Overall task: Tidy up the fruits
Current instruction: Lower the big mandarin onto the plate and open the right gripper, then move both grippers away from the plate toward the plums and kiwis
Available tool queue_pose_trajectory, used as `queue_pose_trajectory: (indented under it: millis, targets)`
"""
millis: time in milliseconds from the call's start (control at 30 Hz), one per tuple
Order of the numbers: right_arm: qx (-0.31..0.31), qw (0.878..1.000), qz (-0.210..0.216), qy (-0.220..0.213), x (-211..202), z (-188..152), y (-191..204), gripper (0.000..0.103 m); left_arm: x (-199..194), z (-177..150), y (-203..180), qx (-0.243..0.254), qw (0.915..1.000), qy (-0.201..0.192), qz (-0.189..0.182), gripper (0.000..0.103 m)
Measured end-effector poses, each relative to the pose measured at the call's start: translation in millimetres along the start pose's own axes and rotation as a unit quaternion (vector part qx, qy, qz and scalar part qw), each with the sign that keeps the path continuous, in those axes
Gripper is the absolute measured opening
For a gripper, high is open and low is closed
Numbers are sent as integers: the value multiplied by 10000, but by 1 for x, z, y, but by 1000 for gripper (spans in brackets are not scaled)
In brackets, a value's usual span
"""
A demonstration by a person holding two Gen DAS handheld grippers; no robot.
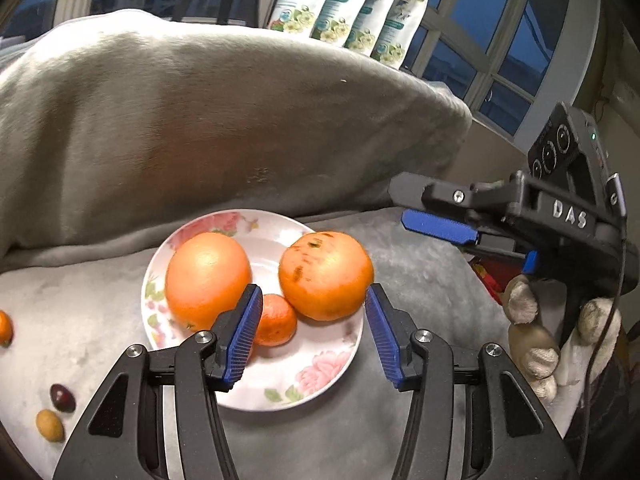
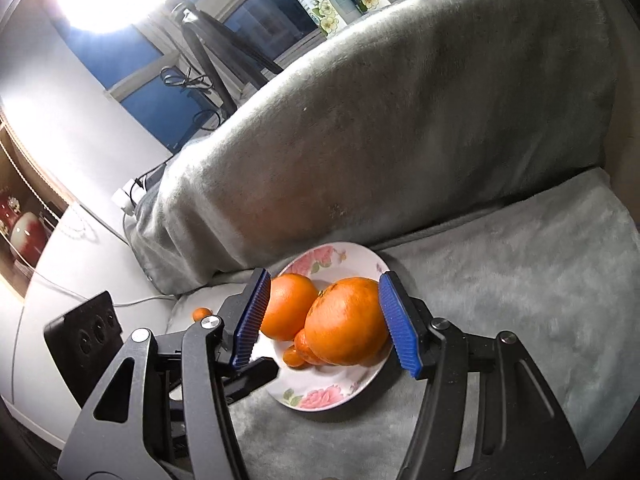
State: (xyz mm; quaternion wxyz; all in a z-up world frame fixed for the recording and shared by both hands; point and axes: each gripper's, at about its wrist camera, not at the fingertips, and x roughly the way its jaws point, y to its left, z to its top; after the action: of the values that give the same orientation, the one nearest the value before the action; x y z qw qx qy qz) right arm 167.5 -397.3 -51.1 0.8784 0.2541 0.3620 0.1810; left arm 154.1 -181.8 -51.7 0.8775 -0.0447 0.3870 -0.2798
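your left gripper (image 1: 312,312) hangs over the floral plate (image 1: 320,384) with its jaws apart and nothing pressed between the pads; the spotted orange (image 1: 326,276) sits just beyond its tips. your right gripper (image 2: 324,312) is spread too, and the same fruit (image 2: 344,322) appears between its blue pads, but whether the right-hand pad touches the skin you cannot tell from that view; it reads as resting on the plate, not lifted.

the plate sits on the grey blanket (image 1: 400,280) and holds 3 fruits: that orange, a smoother orange (image 1: 208,276) to its left and a small mandarin (image 1: 276,320) wedged in front between them. off the plate, at the blanket's left edge, lie a dark round fruit (image 1: 62,398), a yellowish one (image 1: 50,425) and part of another orange one (image 1: 5,328).

expect the big oranges to be fairly heavy, firm and waxy, so they may roll on the glazed, breakable plate. take one across its widest belt, pads on opposite sides. it is nearly round with no real long axis; its marked stem end faces up and slightly away from the left camera.
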Motion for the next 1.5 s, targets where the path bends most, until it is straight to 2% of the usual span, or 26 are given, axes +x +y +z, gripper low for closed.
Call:
queue_pose_trajectory:
  millis: [200,267,300,400,500,567,600,700,833,1033,1200,1400,1500]
  targets:
    - [-195,9996,-190,19,-5,-14,11,60,-22,-5,2,7,9997,-242,70,54]
    - [-249,9994,-232,-24,-8,-19,16,65,-34,-9,6,-49,9992,-365,130,58]
    - [-265,9994,-236,-49,-11,-22,17,67,-39,-11,9,-82,9989,-432,163,65]
    - [-349,9990,-256,-101,-16,-29,24,67,-56,-18,18,-182,9976,-621,267,72]
    - [-589,9974,-384,-157,-19,-37,36,69,-69,-27,29,-250,9974,-596,332,73]
    - [-800,9956,-462,-144,-19,-45,46,76,-74,-34,36,-302,9974,-515,393,78]
    - [-887,9947,-493,-148,-19,-48,50,76,-78,-38,41,-354,9974,-449,430,78]
    - [-1164,9915,-539,-200,-18,-61,65,77,-89,-52,54,-431,9966,-394,585,78]
    - [-1512,9867,-491,-324,-17,-80,85,88,-107,-75,76,-456,9936,-336,977,78]
    - [-1726,9844,-230,-245,-7,-94,107,88,-128,-107,104,-604,9887,-239,1350,78]
    - [-1867,9823,-117,96,11,-104,122,88,-138,-130,116,-725,9878,-132,1374,75]
    - [-2098,9765,-65,497,34,-119,140,88,-143,-147,128,-1002,9874,-97,1224,61]
    - [-2216,9731,-32,630,44,-128,148,82,-143,-150,134,-1113,9872,-82,1137,53]
